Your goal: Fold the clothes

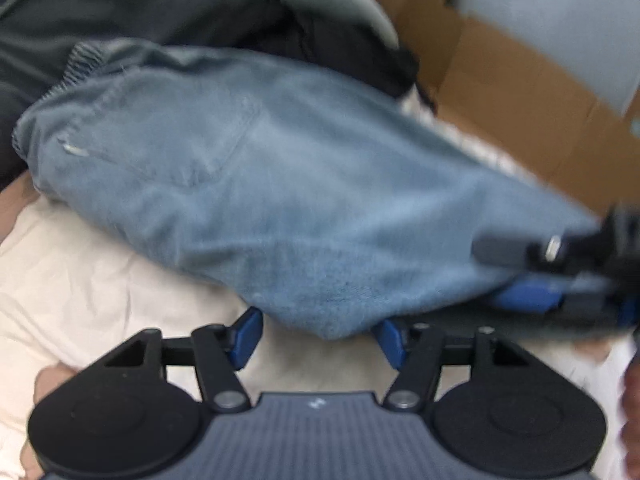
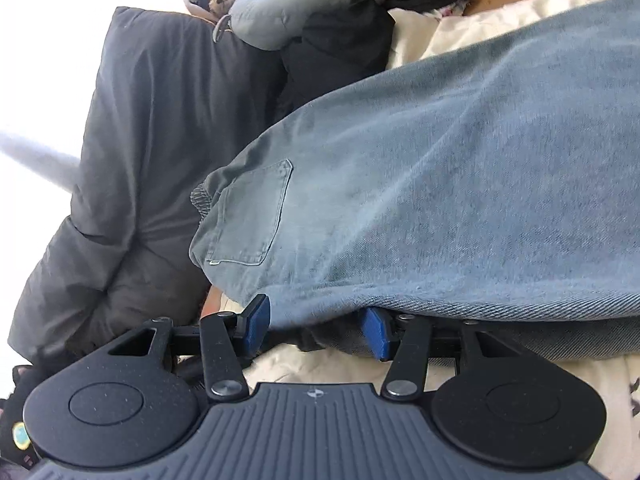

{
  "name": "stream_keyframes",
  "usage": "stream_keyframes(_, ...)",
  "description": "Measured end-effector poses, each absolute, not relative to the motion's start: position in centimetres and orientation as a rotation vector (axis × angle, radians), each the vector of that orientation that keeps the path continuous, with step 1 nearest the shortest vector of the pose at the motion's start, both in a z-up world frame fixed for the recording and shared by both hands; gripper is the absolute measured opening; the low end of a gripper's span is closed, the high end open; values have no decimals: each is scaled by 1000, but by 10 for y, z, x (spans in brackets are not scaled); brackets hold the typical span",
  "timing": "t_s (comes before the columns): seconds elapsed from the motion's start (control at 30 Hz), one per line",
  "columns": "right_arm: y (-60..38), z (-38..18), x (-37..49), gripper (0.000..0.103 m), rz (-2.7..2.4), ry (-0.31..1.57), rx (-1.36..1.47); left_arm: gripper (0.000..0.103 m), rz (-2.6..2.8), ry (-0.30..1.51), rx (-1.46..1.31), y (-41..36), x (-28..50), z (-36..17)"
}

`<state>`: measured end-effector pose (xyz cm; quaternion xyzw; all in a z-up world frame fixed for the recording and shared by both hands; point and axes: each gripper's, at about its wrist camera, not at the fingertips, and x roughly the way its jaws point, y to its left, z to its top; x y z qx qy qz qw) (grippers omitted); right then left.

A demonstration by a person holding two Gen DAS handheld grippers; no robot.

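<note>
On a rumpled cream bedsheet (image 1: 100,264), faded light-blue denim jeans (image 1: 256,184) are lying with a back pocket (image 2: 250,216) facing up. At their near edge, the left gripper (image 1: 316,336) is standing with jaws apart, the hem drooping between its blue pads (image 1: 246,334) without being pinched. Reaching in from the right, the right gripper (image 2: 318,328) is clamping a fold of the denim. A dark grey padded jacket (image 2: 160,128) is lying beside them.

The jeans (image 2: 460,184) in front of me are faded light blue denim. The sheet (image 1: 80,272) under them is cream. My hand-held gripper (image 2: 316,326) is black with blue pads (image 2: 256,320). The jacket (image 2: 160,140) is dark grey, the box (image 1: 520,92) brown cardboard.
</note>
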<state>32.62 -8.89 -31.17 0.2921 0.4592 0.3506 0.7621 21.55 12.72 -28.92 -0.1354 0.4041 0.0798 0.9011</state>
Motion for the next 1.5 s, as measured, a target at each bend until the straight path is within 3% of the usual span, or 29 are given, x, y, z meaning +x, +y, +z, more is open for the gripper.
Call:
stream_keyframes(0.13,-84,-315,318,53,770,985,489,43,167,810,-308,140,220,-281)
stream_keyframes(0.43,-74,-326,312,55,724,959,277,31,158,797,-366,153,227,-271)
stream_keyframes(0.6,-63,-338,308,55,755,1009,299,31,167,804,-377,152,228,-272)
stream_keyframes(0.8,-57,-340,303,56,785,1024,290,51,195,867,-382,147,224,-296)
stream_keyframes(0.97,-63,-339,305,53,770,1036,327,50,189,885,-430,148,219,-313)
stream_keyframes(1.0,-65,-337,305,53,772,1037,327,48,182,879,-430,148,219,-314)
stream_keyframes(1.03,-67,-335,304,53,775,1037,324,33,172,876,-443,150,219,-316)
stream_keyframes(1.07,-69,-333,304,53,780,1037,320,26,162,885,-467,153,219,-317)
stream_keyframes(1.23,-102,-327,302,54,755,1046,334,18,128,925,-405,155,214,-308)
stream_keyframes(1.5,-168,-320,296,54,614,1028,443,13,106,942,-317,155,204,-286)
